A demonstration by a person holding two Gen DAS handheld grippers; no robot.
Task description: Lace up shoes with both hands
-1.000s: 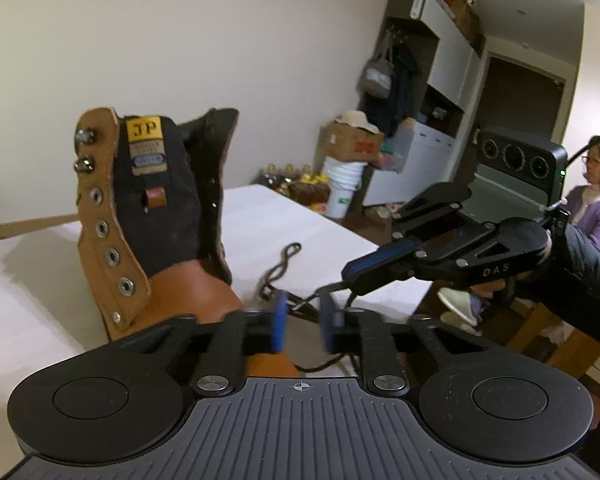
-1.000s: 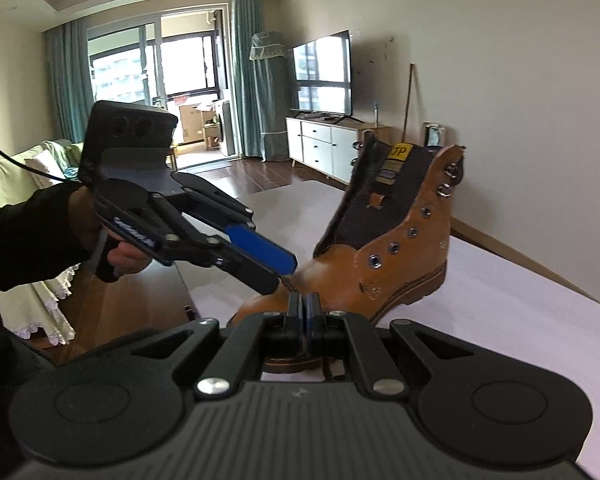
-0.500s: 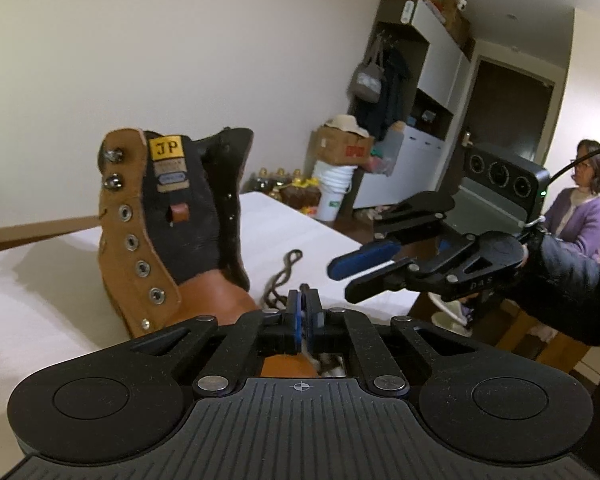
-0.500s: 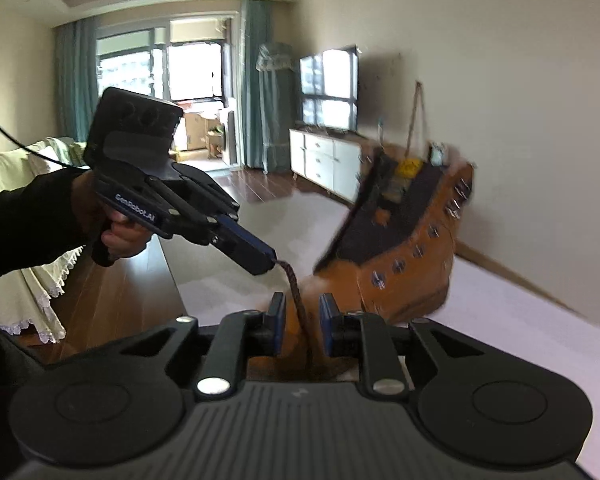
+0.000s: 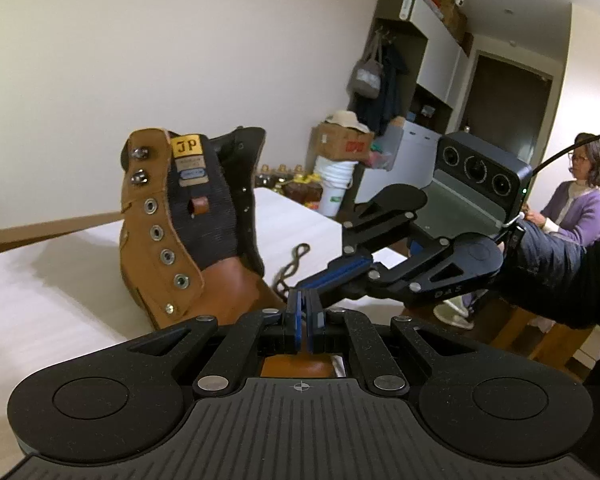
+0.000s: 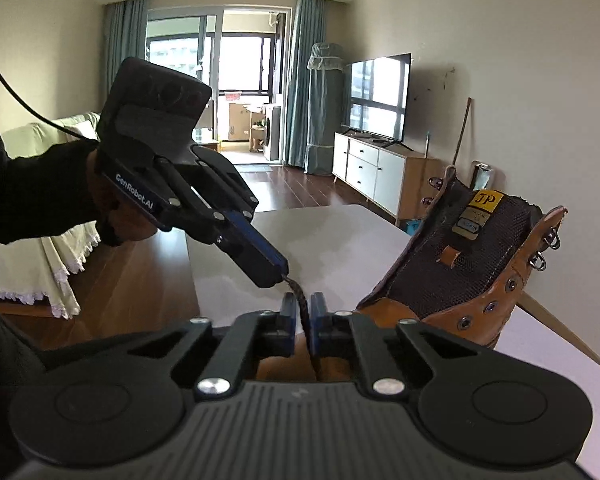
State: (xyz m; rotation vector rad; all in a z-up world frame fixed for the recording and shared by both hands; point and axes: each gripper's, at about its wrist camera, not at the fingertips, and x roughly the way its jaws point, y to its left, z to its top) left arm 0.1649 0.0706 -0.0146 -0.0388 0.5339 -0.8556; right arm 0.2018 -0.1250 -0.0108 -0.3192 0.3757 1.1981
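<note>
Between both grippers' [image 6: 302, 314] tips, lace [image 6: 300, 296].

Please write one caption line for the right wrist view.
Both grippers pinch one brown shoelace beside an unlaced tan boot.

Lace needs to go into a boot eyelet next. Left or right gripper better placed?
Probably left: the left gripper pinches the lace at its upper end, and the bare eyelets face its camera. The right gripper clamps the lace lower down.
</note>
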